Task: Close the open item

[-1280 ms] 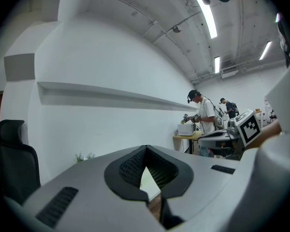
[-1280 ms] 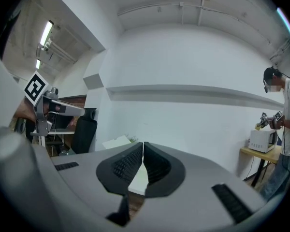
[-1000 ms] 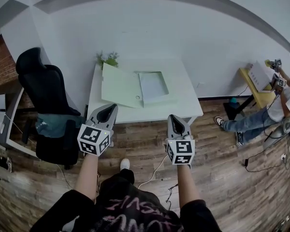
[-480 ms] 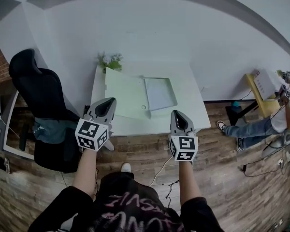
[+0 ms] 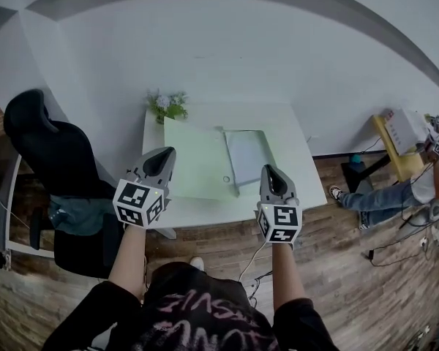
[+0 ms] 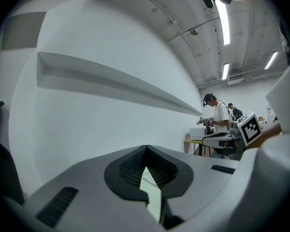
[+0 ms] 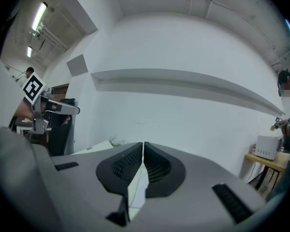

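Note:
A flat box lies open on the white table (image 5: 205,212). Its pale green lid (image 5: 197,163) is spread out to the left and its shallow pale tray (image 5: 247,156) sits to the right. My left gripper (image 5: 163,156) hovers over the table's near left part, at the lid's left edge, jaws shut and empty. My right gripper (image 5: 269,171) hangs at the near right, just by the tray's front corner, also shut and empty. In the left gripper view the left gripper (image 6: 146,151) has its tips together, with pale green showing below them. In the right gripper view only a thin slit shows at the right gripper (image 7: 143,145).
A small potted plant (image 5: 167,105) stands at the table's far left corner against the white wall. A black office chair (image 5: 47,152) is left of the table. At the right sits a person (image 5: 424,185) by a yellow side table (image 5: 395,134). Cables lie on the wooden floor.
The view has come closer to the table. Both grippers have gone from short of its near edge to over the table, beside the open box. Jaws unchanged.

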`<act>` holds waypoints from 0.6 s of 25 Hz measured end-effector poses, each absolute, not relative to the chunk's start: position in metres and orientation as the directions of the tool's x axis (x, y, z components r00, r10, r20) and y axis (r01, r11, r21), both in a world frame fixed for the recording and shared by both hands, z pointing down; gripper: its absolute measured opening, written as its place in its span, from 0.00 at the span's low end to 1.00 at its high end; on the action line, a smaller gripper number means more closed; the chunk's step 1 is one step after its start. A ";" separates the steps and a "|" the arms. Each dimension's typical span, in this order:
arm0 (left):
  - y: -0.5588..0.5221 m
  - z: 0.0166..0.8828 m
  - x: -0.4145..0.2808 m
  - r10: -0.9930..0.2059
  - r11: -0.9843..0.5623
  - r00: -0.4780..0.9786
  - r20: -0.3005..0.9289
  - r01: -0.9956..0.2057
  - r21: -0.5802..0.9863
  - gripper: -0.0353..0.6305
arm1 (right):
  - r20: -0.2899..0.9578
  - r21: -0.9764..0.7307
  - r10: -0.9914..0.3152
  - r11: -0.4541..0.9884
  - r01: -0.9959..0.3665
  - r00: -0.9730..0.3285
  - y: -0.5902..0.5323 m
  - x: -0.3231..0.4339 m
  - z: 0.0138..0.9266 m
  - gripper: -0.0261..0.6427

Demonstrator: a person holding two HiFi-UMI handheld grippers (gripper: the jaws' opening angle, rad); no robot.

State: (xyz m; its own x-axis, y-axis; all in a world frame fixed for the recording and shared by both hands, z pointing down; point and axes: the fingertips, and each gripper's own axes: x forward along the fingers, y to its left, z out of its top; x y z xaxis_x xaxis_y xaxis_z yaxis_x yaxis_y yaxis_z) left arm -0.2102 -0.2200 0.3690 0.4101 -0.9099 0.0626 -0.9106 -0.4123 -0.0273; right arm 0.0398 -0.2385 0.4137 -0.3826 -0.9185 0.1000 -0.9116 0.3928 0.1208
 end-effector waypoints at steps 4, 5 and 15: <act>-0.231 0.374 -0.231 -0.912 -0.405 0.405 0.061 -0.914 0.008 0.07 | 0.113 0.130 -0.923 0.382 -0.915 -0.369 -0.246 0.029 0.418 0.08; -0.231 0.375 -0.235 -0.913 -0.404 0.404 0.059 -0.915 0.012 0.07 | 0.113 0.131 -0.923 0.381 -0.915 -0.367 -0.248 0.026 0.418 0.08; -0.247 0.377 -0.249 -0.919 -0.391 0.391 0.044 -0.920 0.018 0.07 | 0.099 0.141 -0.923 0.384 -0.913 -0.373 -0.265 0.018 0.417 0.08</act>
